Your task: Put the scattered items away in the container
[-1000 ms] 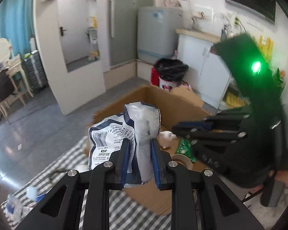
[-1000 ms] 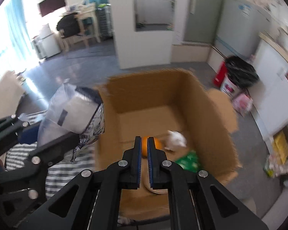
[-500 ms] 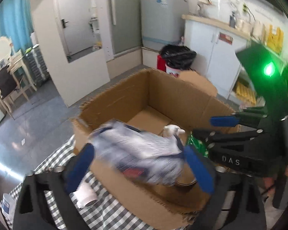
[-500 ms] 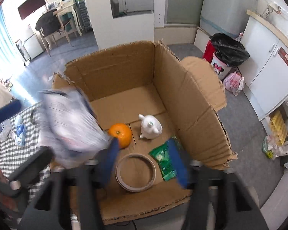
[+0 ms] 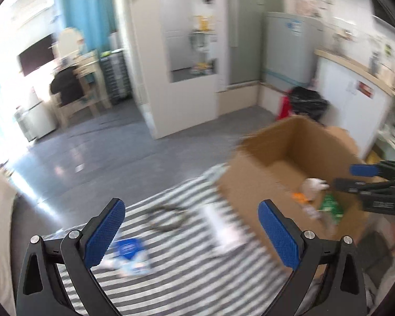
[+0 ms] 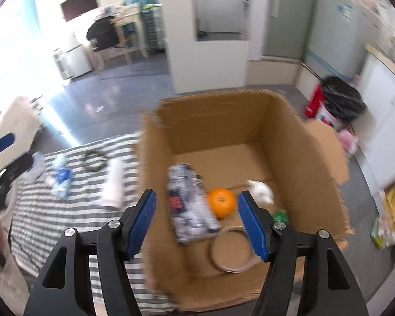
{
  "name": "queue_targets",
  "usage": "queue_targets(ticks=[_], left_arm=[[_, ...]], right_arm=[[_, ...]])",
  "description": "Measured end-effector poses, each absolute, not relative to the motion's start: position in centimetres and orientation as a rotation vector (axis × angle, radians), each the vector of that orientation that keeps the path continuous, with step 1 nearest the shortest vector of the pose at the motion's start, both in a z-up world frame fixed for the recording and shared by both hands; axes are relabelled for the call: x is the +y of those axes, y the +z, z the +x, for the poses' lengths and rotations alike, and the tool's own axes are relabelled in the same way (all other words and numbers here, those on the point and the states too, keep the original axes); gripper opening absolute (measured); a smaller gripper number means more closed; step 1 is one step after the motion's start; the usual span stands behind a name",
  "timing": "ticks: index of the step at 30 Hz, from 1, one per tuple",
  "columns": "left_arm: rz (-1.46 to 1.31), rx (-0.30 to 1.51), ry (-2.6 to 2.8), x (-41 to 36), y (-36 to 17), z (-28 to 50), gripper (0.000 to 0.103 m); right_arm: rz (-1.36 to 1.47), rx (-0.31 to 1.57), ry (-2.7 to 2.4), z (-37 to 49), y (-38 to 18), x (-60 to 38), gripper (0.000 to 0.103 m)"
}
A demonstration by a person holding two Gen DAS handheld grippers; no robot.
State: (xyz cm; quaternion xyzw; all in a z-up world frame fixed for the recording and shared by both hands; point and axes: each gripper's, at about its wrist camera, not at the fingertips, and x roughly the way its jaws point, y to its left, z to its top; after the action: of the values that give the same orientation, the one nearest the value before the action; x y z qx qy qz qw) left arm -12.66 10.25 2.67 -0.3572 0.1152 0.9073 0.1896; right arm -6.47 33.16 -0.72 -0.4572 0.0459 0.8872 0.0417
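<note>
Right wrist view: right gripper (image 6: 196, 221) gapes wide and empty above the box (image 6: 313, 147). At nine o'clock a white roll (image 6: 113, 184), probably light and soft, lies on the cloth (image 6: 52, 218); grasp its middle. Left gripper (image 5: 191, 233) is spread wide too.

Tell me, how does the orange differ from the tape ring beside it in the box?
The orange is a solid, bright ball; the tape ring is a pale, flat hoop with an open middle. The orange lies further into the cardboard box, while the tape ring lies nearer the right gripper. Both rest on the box floor.
</note>
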Motion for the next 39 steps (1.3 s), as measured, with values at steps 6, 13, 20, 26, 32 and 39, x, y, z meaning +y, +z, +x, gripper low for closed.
queue_targets(ticks=[6, 13, 20, 26, 32, 39], left_arm=[[-1.209, 0.269, 2.718, 0.3, -1.1, -15.5, 0.103], [-1.384, 0.102, 2.772, -9.4, -5.4, -16.5, 0.103], [-1.442, -0.007, 2.756, -14.3, -8.0, -17.5, 0.103], [-1.398, -0.024, 2.742, -14.6, -9.5, -19.7, 0.103], [-1.373, -0.048, 2.718, -14.0, -11.2, -22.4, 0.103], [-1.460, -0.021, 2.668, -14.0, -13.4, -23.8, 0.103]], right_arm=[[-1.533, -0.024, 2.845, -9.5, -1.7, 24.1, 0.068], [-1.710, -0.072, 2.749, -14.1, -6.9, 18.6, 0.068], [-1.793, -0.038, 2.576, -16.7, -11.3, 18.4, 0.068], [-1.842, -0.087, 2.489, -17.6, -13.7, 17.9, 0.068], [-1.890, -0.102, 2.438, -18.3, -15.3, 18.1, 0.068], [-1.901, -0.090, 2.449, -18.6, -15.5, 18.6, 0.068]])
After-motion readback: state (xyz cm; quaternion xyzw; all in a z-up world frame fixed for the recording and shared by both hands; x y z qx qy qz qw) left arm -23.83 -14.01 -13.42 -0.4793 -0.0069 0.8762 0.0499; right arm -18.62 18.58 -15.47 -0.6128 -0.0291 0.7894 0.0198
